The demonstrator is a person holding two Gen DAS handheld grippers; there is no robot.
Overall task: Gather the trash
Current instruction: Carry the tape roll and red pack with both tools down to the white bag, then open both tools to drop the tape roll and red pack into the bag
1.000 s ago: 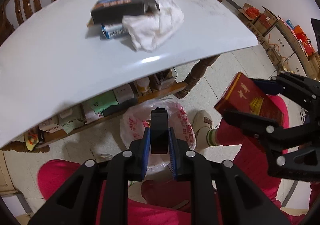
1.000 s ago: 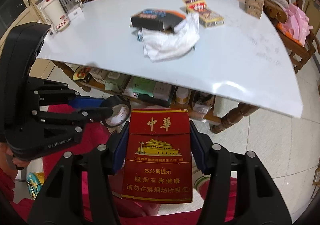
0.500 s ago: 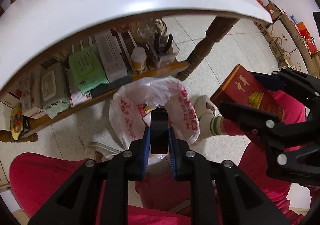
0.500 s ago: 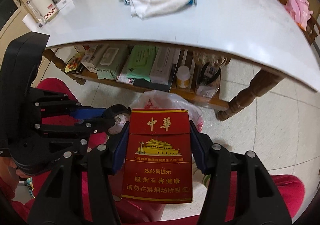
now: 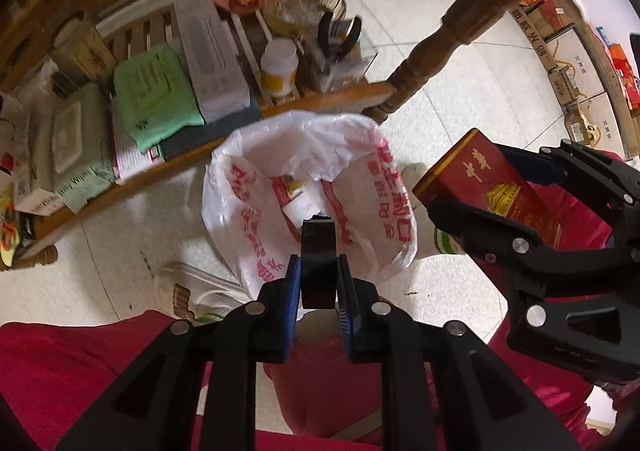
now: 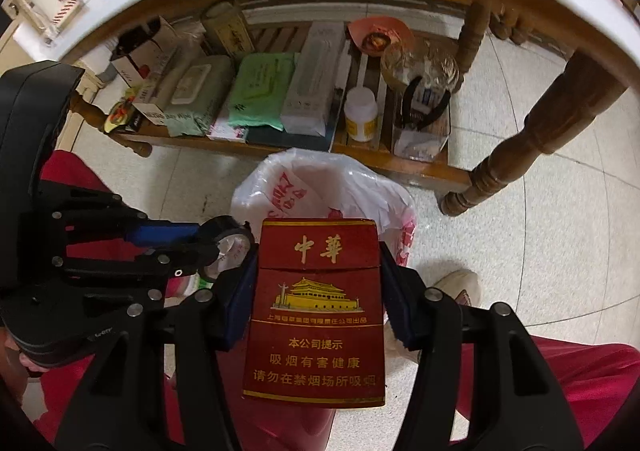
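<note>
We hold a roll of black tape [image 5: 318, 251] clenched in our left gripper [image 5: 319, 283], right above the open white plastic bag [image 5: 384, 187] on the floor. Our right gripper [image 6: 316, 287] grips a red cigarette pack [image 6: 318, 311] beside it. We should center each piece over the bag's mouth before releasing, one at a time, so nothing glances off the floppy rim.

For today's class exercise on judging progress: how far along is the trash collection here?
Done: one packet already lies in the white bag. In hand: the left gripper grips a black tape roll above the bag; the right gripper grips a red cigarette box. Left: dropping both in.
</note>
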